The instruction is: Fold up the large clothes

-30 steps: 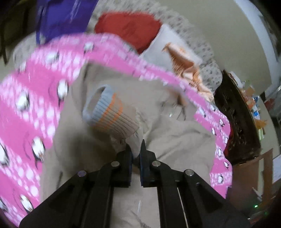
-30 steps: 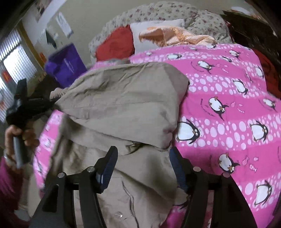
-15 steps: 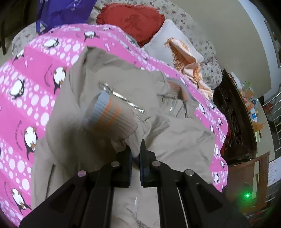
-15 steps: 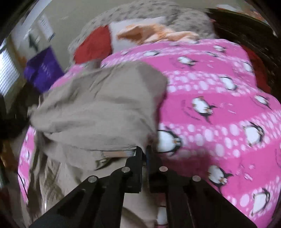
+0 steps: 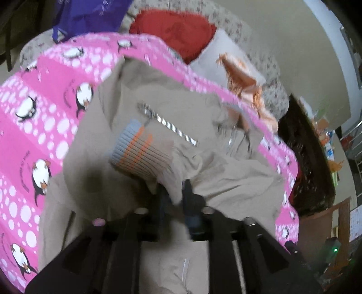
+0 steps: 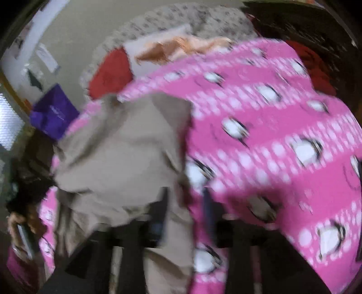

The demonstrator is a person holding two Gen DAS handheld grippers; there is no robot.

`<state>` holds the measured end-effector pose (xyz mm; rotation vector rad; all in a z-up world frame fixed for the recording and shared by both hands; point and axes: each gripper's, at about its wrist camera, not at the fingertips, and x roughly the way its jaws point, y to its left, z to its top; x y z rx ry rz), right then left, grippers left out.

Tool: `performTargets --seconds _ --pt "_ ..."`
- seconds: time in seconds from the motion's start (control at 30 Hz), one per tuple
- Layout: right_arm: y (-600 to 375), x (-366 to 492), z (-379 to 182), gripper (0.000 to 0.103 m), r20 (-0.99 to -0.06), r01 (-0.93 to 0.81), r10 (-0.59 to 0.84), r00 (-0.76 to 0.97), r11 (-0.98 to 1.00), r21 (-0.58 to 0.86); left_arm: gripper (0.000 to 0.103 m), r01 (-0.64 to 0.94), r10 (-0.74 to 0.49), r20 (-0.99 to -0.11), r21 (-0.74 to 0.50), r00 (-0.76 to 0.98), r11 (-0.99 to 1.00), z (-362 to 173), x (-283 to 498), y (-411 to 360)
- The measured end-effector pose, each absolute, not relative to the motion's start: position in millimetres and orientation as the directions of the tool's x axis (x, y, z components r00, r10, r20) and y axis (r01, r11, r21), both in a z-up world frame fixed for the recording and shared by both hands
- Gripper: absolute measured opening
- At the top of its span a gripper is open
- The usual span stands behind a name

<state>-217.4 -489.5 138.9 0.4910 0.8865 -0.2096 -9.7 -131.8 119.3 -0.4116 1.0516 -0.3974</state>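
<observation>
A beige jacket [image 5: 226,181] lies crumpled on a pink penguin blanket [image 5: 45,113]. Its sleeve is folded over the front, and the grey and orange striped cuff [image 5: 140,151] rests beside a silver zipper [image 5: 174,126]. My left gripper [image 5: 174,195] is at the sleeve just behind the cuff. Its jaws are opening with a fold of sleeve fabric loose between them. In the blurred right wrist view, my right gripper [image 6: 184,203] is at the jacket's [image 6: 124,147] right edge where it meets the blanket [image 6: 271,113]. Those jaws are opening too, with the fabric edge between them.
At the head of the bed lie a red pillow [image 5: 174,29] and a white pillow with an orange cloth [image 5: 239,74]. A purple bag [image 5: 90,15] is at the back left. Dark wooden furniture [image 5: 305,158] flanks the bed. A person's hand [image 6: 18,224] shows at the left.
The left jaws, shut on the sleeve before, have parted. The right jaws went from wide to shut on the jacket's edge and have parted again. The right view has shifted and rolled.
</observation>
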Motion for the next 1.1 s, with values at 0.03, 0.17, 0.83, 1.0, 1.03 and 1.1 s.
performTargets --seconds 0.03,0.17,0.83,1.0,1.03,1.1 --pt "-486 -210 143 0.049 -0.781 0.364 0.023 0.625 0.876 0.317 0.043 0.109 -0.487 -0.743 -0.497 0.459 0.861 121 -10 -129" --pt "-464 -157 147 0.048 -0.775 0.287 0.033 0.631 0.918 0.273 0.061 0.09 -0.422 -0.716 -0.452 0.556 0.887 132 -16 -117" --pt "-479 -123 129 0.057 -0.839 0.314 -0.028 0.544 0.934 0.172 0.076 0.19 -0.338 -0.791 -0.28 0.51 0.941 108 11 -143" --pt "-471 -150 103 0.057 -0.877 0.329 -0.082 0.474 0.94 0.09 0.076 0.199 -0.191 -0.849 -0.103 0.493 0.975 77 38 -170" --pt "-472 -150 90 0.056 -0.897 0.348 -0.116 0.427 0.936 0.044 0.076 0.207 -0.165 -0.863 -0.073 0.478 0.976 71 44 -175" --pt "-478 -153 82 0.054 -0.91 0.37 -0.113 0.399 0.928 0.047 0.076 0.212 -0.157 -0.871 -0.062 0.466 0.975 72 45 -175"
